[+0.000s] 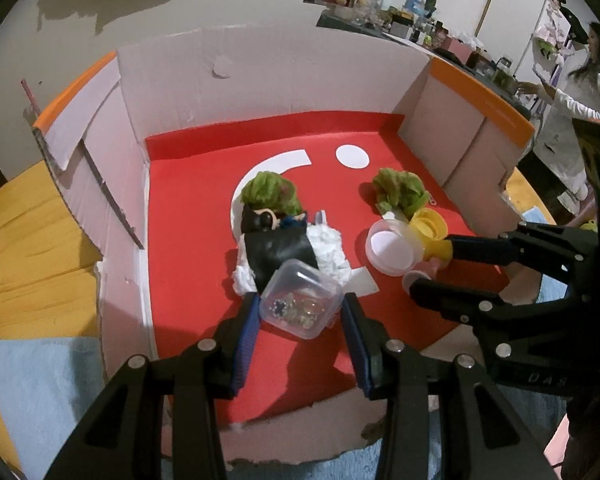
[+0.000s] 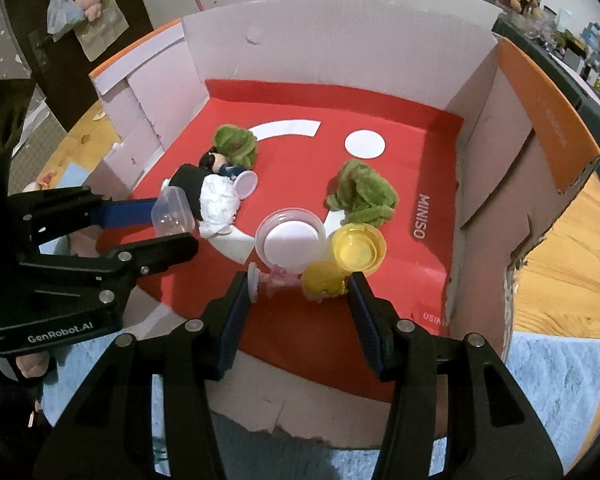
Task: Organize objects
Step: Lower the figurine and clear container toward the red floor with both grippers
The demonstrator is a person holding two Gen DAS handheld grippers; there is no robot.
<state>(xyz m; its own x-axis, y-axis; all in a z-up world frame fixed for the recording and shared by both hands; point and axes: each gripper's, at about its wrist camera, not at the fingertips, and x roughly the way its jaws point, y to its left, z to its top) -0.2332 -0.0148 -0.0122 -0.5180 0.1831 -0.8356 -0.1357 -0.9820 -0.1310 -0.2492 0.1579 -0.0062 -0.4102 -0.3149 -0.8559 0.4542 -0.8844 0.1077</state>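
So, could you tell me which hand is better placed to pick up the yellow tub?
Right, probably. The right gripper is beside the yellow tub but holds a doll; the left gripper holds a clear box.

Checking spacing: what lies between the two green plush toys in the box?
Only bare red box floor separates both green plush toys, clearest in the right wrist view.

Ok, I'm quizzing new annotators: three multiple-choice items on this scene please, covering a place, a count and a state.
1. The yellow cup sits: A) beside the round clear tub; B) on the wooden table; C) on the white dot.
2. In the box, green plush toys number: A) one; B) two; C) four.
3. The square clear container is: A) loose on the liner; B) held by the left gripper; C) inside the cup.
Answers: A, they stand side by side; B, two separate heaps; B, it sits clamped between the fingers.
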